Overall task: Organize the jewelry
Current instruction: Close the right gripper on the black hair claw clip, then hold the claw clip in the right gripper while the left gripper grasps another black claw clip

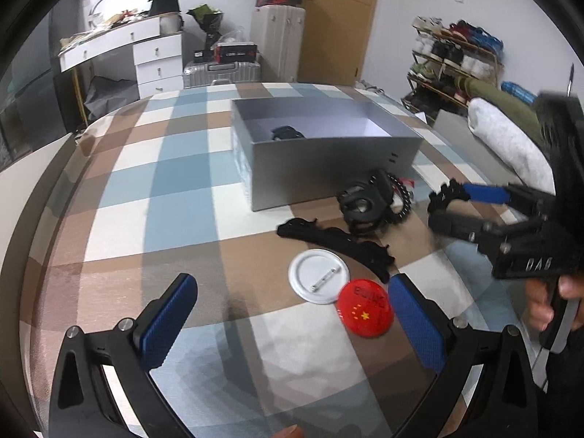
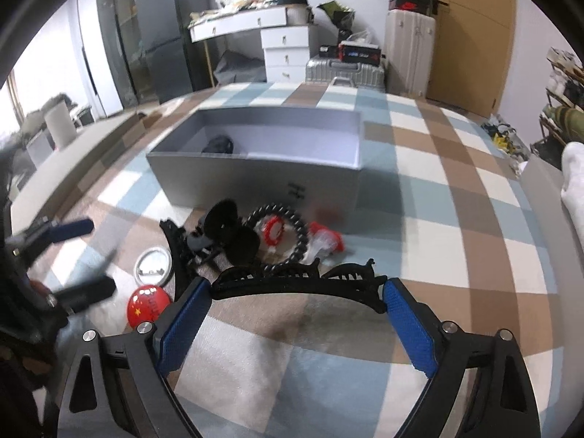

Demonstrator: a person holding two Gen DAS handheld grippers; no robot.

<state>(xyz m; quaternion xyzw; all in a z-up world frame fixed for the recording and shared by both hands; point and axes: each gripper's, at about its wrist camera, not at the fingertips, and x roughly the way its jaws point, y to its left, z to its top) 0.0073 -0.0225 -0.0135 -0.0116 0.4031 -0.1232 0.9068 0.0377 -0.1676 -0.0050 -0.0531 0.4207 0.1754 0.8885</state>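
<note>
A grey open box stands on the checked cloth, with one dark item inside; it also shows in the right wrist view. In front lie a black clip, a black headband, a white badge and a red badge. My left gripper is open above the cloth, beside the red badge. My right gripper holds a second black ornate headband spanning its wide-set fingers. A black chain bracelet, a red hair tie and a red-and-clear item lie beyond it.
The checked cloth covers a bed-like surface. Beyond it stand a white dresser, suitcases, a wooden door and a shoe rack. A pillow lies at the right.
</note>
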